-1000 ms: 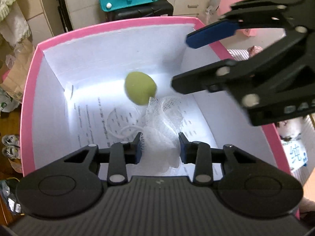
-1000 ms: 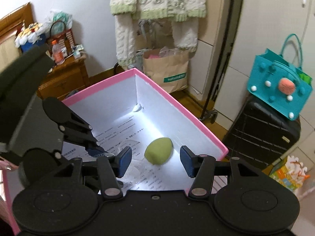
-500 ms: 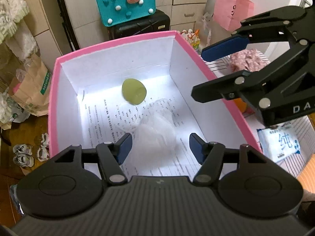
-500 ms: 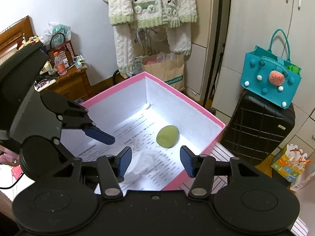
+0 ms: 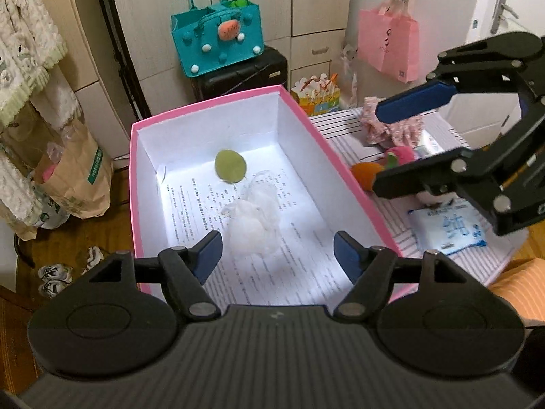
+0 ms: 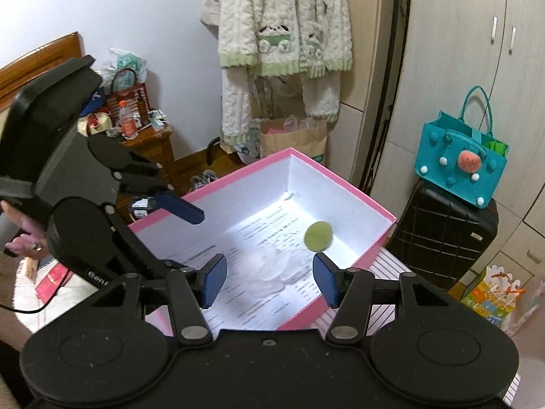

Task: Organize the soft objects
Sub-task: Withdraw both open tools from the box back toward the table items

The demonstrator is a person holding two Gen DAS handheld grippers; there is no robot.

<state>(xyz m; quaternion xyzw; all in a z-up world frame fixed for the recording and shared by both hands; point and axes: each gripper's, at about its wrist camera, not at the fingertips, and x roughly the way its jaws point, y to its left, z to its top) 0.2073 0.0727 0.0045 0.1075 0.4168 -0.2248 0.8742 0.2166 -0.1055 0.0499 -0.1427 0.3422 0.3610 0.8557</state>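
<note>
The left gripper [image 5: 277,250] hangs wide apart and empty above the pink box [image 5: 340,160]. Just beyond it at 12 o'clock lies the white mesh puff [image 5: 253,220], then the green ball [image 5: 230,166]. At 2 o'clock the right gripper [image 5: 391,143] gapes wide, empty, over the striped table [image 5: 344,129].

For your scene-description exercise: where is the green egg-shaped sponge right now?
In the left wrist view, the green sponge lies inside the pink box near its far end, just beyond the white mesh pouf.

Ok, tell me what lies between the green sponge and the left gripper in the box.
The white mesh puff lies there on the printed paper, between the green sponge and the open left gripper, in the left wrist view.
</note>
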